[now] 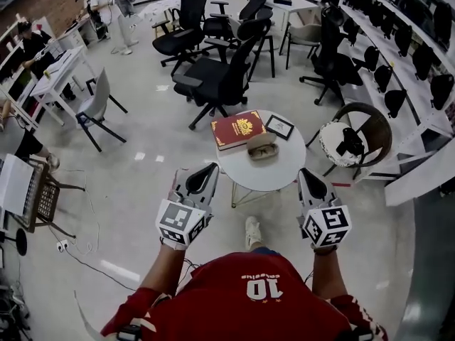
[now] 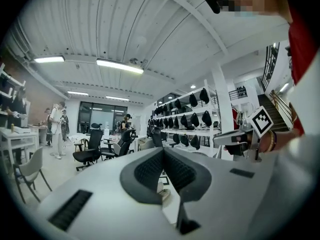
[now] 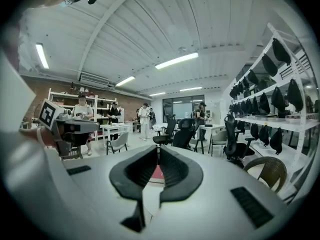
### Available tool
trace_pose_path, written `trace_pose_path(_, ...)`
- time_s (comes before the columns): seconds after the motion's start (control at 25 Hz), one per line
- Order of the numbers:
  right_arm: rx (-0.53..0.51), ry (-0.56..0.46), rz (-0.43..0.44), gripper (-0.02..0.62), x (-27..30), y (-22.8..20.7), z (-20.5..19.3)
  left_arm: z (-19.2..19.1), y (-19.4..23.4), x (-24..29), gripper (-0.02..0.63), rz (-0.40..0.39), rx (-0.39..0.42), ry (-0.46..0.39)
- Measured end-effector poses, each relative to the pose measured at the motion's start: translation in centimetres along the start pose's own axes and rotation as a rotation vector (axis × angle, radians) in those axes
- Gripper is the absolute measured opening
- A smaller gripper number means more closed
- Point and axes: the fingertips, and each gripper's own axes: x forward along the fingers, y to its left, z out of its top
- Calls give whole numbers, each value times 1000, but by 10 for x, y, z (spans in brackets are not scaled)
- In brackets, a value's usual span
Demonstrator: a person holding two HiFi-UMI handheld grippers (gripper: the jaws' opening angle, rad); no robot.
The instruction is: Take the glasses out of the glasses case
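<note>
Round white table stands on a pale floor. A red book with a gold emblem lies flat at its far left edge; a small black-framed picture lies just beside the book, to its right. Black office chair just beyond the table. Wicker chair to the right holds a white cushion. Grey chair well apart at left, near a white desk. White shelving along the right wall carries dark items.

Behind the left gripper and right gripper, a red jersey with white 10; a white shoe between them. Both tongs: pale grey shells, black ribbed pads, black-and-white marker cubes
</note>
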Motion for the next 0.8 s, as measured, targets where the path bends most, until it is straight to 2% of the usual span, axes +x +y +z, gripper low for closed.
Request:
trace_pose_path(0.36, 6, -25, 43, 28, 98, -91, 22, 3, 35, 125, 8, 19, -30, -3)
trace_pose_path(0.8, 23, -9, 92, 27, 170, -143, 21, 4, 56, 209, 8, 23, -10, 16)
